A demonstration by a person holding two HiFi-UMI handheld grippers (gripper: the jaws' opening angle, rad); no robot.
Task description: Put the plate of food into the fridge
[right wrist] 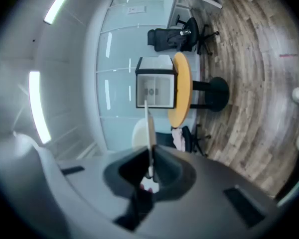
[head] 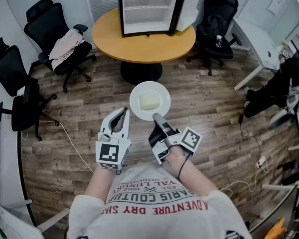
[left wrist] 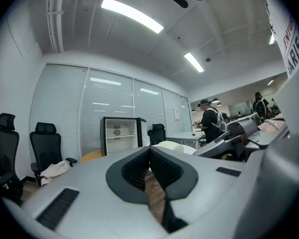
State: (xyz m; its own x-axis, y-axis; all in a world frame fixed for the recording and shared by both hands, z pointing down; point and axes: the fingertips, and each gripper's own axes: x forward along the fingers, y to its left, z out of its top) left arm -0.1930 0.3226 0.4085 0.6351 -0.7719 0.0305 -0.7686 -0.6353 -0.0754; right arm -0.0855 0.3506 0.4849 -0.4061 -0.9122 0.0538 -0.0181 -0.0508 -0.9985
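Observation:
A white plate (head: 149, 101) carrying a pale yellow block of food (head: 149, 101) hangs level above the wooden floor. My right gripper (head: 157, 117) is shut on its near rim. In the right gripper view the plate (right wrist: 149, 126) shows edge-on, pinched between the jaws of that gripper (right wrist: 150, 169). My left gripper (head: 122, 112) floats just left of the plate, shut and holding nothing; its pads (left wrist: 157, 163) meet. The small fridge (head: 148, 9) stands on a round wooden table (head: 143, 40) straight ahead with its door swung open to the right, white shelves showing (left wrist: 119, 133) (right wrist: 156, 89).
Black office chairs (head: 54, 31) stand left of the table, one draped with a pale cloth (head: 66, 43); another chair (head: 215, 21) is at the right. A white desk (head: 261, 39) and cables lie at the right. A person (left wrist: 209, 121) stands far off.

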